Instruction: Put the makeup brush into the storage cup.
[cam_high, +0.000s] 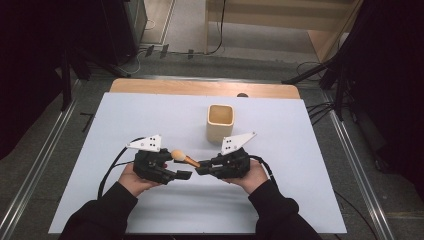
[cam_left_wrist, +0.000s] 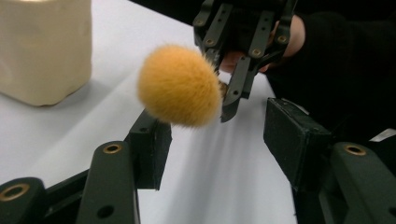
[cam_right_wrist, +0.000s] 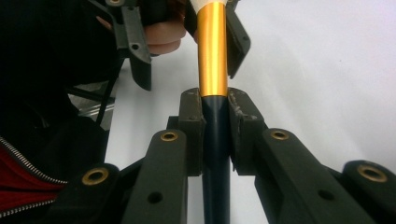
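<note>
Holding one brush (cam_high: 184, 159) at lower centre of the high view, the right gripper (cam_high: 201, 170) is clamped on its dark handle. One brush, one beige cup (cam_high: 220, 122), two grippers. The brush's long axis runs lower right to upper left, its orange bristle head pointing at the left gripper (cam_high: 187, 174), whose jaws stand apart around the head without pressing it. The cup stands upright above both.

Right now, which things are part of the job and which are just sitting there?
In the job: brush, right claw shut on its handle, left claw open by its bristles.
Just there: cup, table.
</note>
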